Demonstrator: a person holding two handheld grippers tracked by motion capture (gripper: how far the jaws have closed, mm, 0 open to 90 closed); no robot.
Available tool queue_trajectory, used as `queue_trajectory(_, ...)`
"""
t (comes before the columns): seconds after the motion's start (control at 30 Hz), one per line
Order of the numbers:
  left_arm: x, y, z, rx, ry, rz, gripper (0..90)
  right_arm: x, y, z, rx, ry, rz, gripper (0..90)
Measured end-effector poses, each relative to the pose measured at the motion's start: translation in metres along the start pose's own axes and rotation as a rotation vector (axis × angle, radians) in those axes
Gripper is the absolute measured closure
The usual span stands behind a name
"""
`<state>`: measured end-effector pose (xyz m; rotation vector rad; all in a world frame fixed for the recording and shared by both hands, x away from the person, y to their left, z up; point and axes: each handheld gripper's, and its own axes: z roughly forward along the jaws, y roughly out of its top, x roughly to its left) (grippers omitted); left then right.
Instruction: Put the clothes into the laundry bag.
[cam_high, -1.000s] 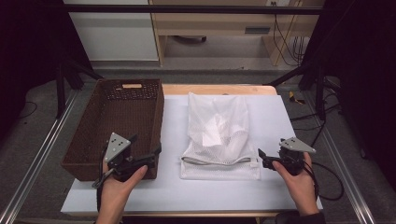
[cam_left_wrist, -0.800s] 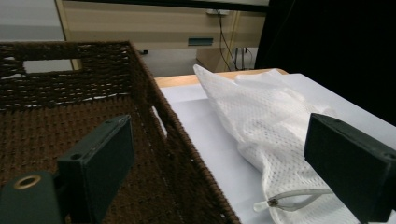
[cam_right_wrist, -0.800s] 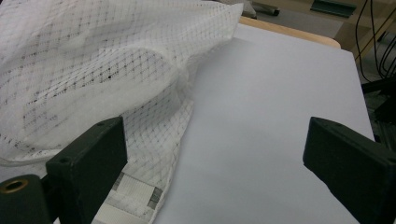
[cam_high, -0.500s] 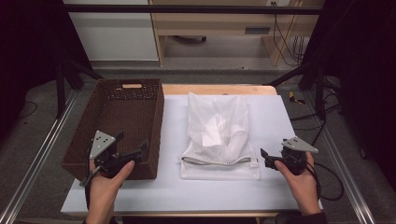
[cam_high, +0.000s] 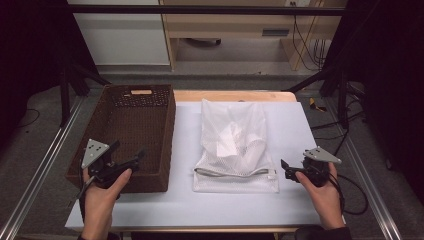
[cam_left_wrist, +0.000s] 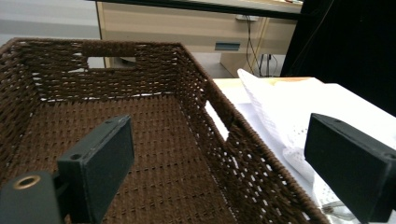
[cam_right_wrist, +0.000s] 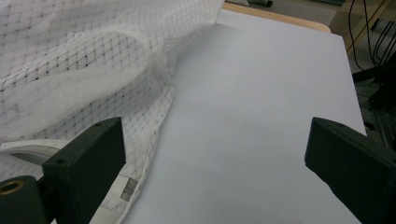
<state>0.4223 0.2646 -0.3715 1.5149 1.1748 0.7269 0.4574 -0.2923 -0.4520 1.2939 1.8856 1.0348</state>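
Note:
A brown wicker basket (cam_high: 135, 125) stands on the left of the white table (cam_high: 300, 125), and it has nothing inside. Beside it in the middle lies a white mesh bag (cam_high: 235, 145), its zipper edge (cam_high: 235, 173) facing me. My left gripper (cam_high: 129, 150) hovers open over the basket's near-left corner. In the left gripper view its jaws (cam_left_wrist: 219, 158) straddle the basket's right wall (cam_left_wrist: 233, 140), with the bag (cam_left_wrist: 280, 107) beyond. My right gripper (cam_high: 285, 170) rests open just right of the bag's near corner. The right gripper view has the mesh (cam_right_wrist: 79, 70) at left and bare table (cam_right_wrist: 261, 93) between the jaws.
Metal rails (cam_high: 40, 165) run along both sides of the table. A cable (cam_high: 355, 190) trails from the right gripper off the table's right edge. A wooden strip (cam_high: 230, 95) borders the far edge, with a cabinet (cam_high: 240, 25) and black stand legs (cam_high: 330, 75) behind it.
My left gripper has moved left, from the gap between basket and bag to over the basket's near-left corner. The right gripper has stayed put.

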Motion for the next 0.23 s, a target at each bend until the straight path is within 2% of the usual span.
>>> queue_trajectory(0.23, 0.0042, -0.0016, 0.0007, 0.004, 0.009, -0.004, 8.5, -0.0045, -0.0067, 0.0068, 0.057, -0.019, 0.033, 5.6)
